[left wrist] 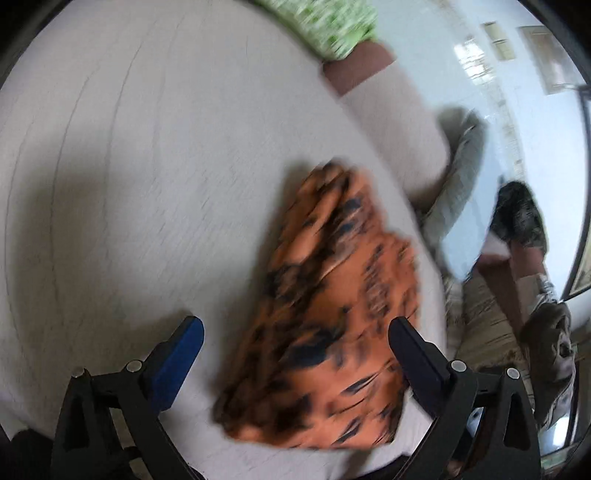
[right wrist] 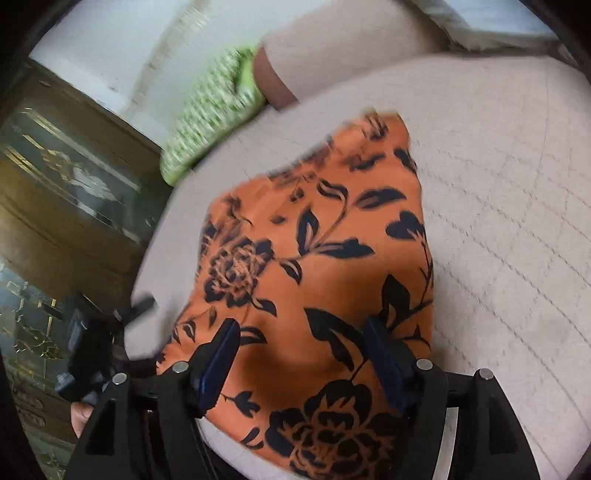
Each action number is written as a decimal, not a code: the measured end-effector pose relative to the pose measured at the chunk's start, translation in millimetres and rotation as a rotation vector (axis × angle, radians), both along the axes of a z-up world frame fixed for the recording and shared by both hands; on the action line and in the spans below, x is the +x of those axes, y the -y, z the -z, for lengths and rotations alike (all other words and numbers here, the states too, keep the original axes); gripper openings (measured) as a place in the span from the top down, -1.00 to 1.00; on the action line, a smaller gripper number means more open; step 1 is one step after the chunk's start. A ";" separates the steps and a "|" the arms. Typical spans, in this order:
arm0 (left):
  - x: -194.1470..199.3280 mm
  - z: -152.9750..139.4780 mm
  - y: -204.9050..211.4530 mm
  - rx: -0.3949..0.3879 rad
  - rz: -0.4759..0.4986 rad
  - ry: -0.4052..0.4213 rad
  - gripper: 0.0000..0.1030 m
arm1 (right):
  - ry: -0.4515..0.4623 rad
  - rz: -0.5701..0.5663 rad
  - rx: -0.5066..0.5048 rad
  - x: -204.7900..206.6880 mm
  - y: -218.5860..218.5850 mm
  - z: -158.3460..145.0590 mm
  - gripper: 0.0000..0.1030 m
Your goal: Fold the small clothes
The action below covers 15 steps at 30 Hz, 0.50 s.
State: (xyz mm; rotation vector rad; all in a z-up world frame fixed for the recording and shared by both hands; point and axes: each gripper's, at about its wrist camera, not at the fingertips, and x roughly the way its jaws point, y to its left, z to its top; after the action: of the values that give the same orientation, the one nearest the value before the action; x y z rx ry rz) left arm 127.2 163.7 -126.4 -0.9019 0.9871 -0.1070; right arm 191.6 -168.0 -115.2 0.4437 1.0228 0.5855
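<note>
An orange cloth with a black flower print (right wrist: 317,258) lies folded on a pale quilted cushion (right wrist: 498,221). It also shows in the left wrist view (left wrist: 332,317), blurred by motion. My left gripper (left wrist: 295,328) is open above the cloth's near part, holding nothing. My right gripper (right wrist: 301,328) is open just over the cloth's near edge, its fingers apart with cloth showing between them. The left gripper's body (right wrist: 85,354) shows at the left of the right wrist view, beside the cushion edge.
A green patterned cloth (right wrist: 210,114) lies at the cushion's far edge, also in the left wrist view (left wrist: 332,26). A beige and brown armrest (left wrist: 388,107) stands behind. A dark wood and glass cabinet (right wrist: 62,177) is at the left. Shoes (left wrist: 550,350) lie on the floor.
</note>
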 end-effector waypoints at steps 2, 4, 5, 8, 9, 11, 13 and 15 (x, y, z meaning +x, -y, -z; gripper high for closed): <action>-6.0 -0.9 4.4 0.030 0.025 0.021 -0.81 | -0.033 -0.002 0.026 0.0 7.5 1.3 -0.42; -5.7 -7.2 15.1 0.075 0.098 0.028 0.66 | -0.064 0.002 0.069 0.2 16.0 3.0 -0.42; -8.5 -6.9 19.4 0.081 0.122 0.028 0.65 | -0.072 0.008 0.078 16.2 5.6 3.1 -0.42; -24.5 -16.5 17.1 0.059 0.093 0.047 0.67 | -0.070 0.004 0.100 24.3 6.0 3.3 -0.42; -34.2 -29.5 22.8 0.090 0.093 0.117 0.67 | -0.062 -0.001 0.096 25.4 4.0 2.9 -0.42; -42.2 -28.4 32.3 0.204 0.109 0.147 0.67 | -0.045 -0.011 0.085 28.2 -5.4 7.0 -0.42; -30.1 12.9 24.5 0.105 0.096 -0.021 0.64 | -0.044 -0.017 0.085 28.5 -7.3 8.4 -0.42; -32.6 -2.9 19.7 0.119 0.097 0.015 0.60 | -0.035 -0.023 0.068 27.4 -9.7 6.5 -0.42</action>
State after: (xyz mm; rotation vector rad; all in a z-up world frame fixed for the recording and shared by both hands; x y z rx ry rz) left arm 94.6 144.0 -123.4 -0.7440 1.0129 -0.1353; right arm 219.1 -158.3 -121.7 0.5046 1.0452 0.6368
